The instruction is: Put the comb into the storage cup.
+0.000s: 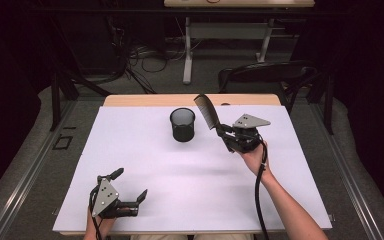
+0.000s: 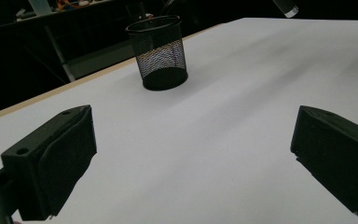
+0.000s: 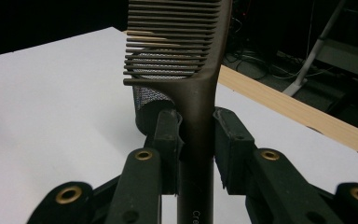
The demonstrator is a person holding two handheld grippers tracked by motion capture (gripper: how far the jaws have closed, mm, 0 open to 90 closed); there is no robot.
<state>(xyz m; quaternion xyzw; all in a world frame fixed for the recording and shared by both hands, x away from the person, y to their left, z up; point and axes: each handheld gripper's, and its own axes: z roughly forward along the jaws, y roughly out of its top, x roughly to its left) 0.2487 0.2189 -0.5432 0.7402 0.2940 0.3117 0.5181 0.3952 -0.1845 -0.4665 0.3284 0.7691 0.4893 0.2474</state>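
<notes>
Here: dark brown comb [image 3: 186,70], fine teeth, handle clamped in right gripper [image 3: 196,140] jaws; left gripper [image 2: 191,158] jaws spread, empty.

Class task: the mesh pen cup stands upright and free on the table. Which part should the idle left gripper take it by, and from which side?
Grip the mesh pen cup across its round wall, about mid-height, coming in level from the near side, where the open left gripper waits. It stands upright and tapers downward, so a side pinch probably holds; the right gripper and its comb crowd the cup's right side.

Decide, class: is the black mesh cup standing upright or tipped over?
Upright. The mesh cup stands on its base on the white table, open rim up, apart from the comb clamped in the right gripper.
</notes>
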